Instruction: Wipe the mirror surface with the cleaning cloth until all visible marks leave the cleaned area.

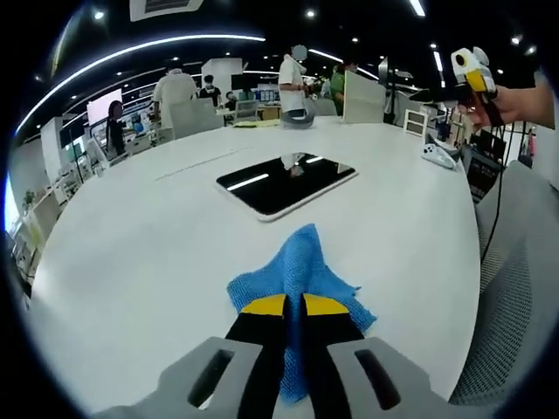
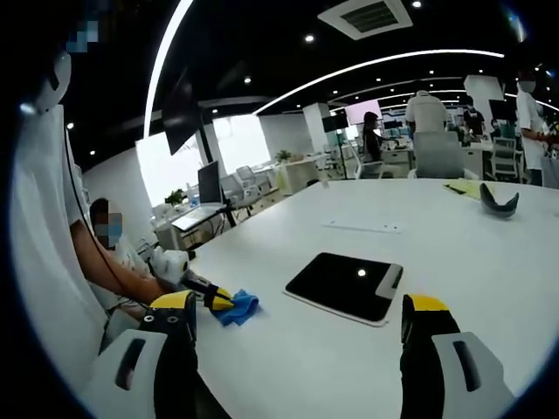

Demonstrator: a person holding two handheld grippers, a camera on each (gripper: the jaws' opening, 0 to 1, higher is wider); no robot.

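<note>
Left gripper (image 1: 293,305): jaws pinched nearly together on the near end of the blue cloth (image 1: 301,266), which bunches up between the yellow tips and fans out ahead onto the table (image 1: 140,253). In the right gripper view the same gripper (image 2: 212,298) sits at the table's near-left edge with the cloth (image 2: 238,307) at its tip, a person's hand behind it.

Right gripper (image 2: 301,319): jaws spread wide, nothing between them, held up off the table. It shows in the left gripper view far off to the upper right (image 1: 472,70), in a hand, well apart from everything.

Mirror (image 1: 286,184) lies flat mid-table, dark glass in a pale frame, reflecting ceiling lights. Cloth is near it but apart; bare table between them. Right gripper view has the mirror (image 2: 345,286) just beyond the open jaws.

Progress: looks like the start. Cloth is gripped but not on the glass. Marks too small to tell. Left: carry cloth onto the mirror, wipe across, check.
</note>
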